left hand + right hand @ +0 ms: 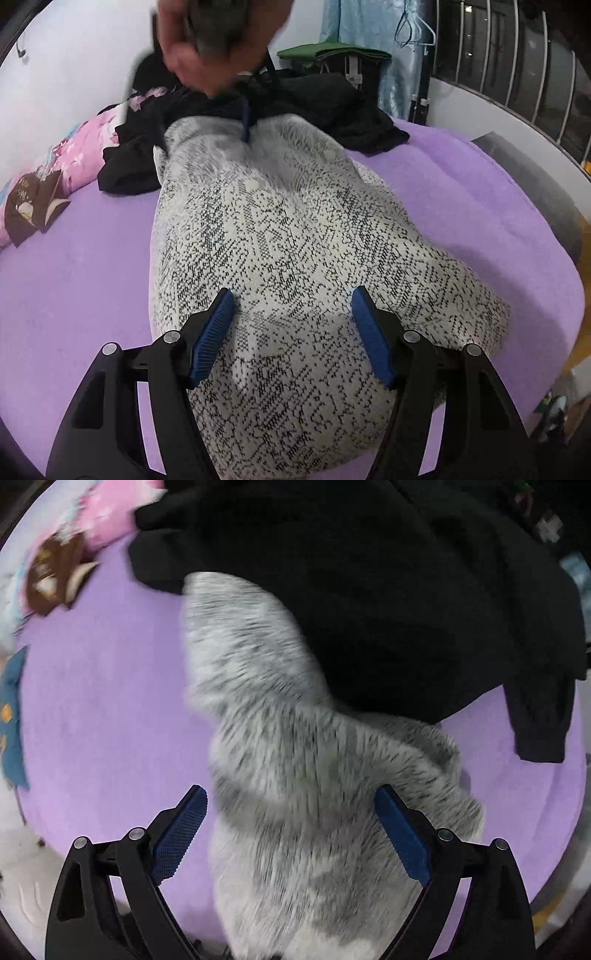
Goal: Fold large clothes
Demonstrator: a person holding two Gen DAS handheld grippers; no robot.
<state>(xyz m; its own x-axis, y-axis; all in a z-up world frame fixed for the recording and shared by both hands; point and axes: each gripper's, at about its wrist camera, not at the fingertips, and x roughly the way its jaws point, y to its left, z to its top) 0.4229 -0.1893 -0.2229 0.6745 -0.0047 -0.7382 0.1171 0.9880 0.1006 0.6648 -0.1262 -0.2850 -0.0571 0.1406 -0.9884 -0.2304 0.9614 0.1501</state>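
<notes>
A white knit garment with black speckles [280,240] lies lengthwise on the purple bed sheet [74,277]. My left gripper [293,291] hovers low over its near part. The jaws stand apart, with flat fabric under them and nothing pinched. At the garment's far end a person's hand [207,44] holds the right gripper, blurred, with one blue fingertip [245,125] showing. In the right wrist view the right gripper [291,790] points down over the blurred garment [295,775], wide open and holding nothing. The garment's far end runs under black clothing [388,609].
A heap of black clothes [325,107] lies at the head of the bed beside a pink patterned pillow [74,155]. Behind stand a green-topped folding stand [332,51] and a pale blue curtain [369,37]. Window bars [517,66] run along the right, past the bed's edge.
</notes>
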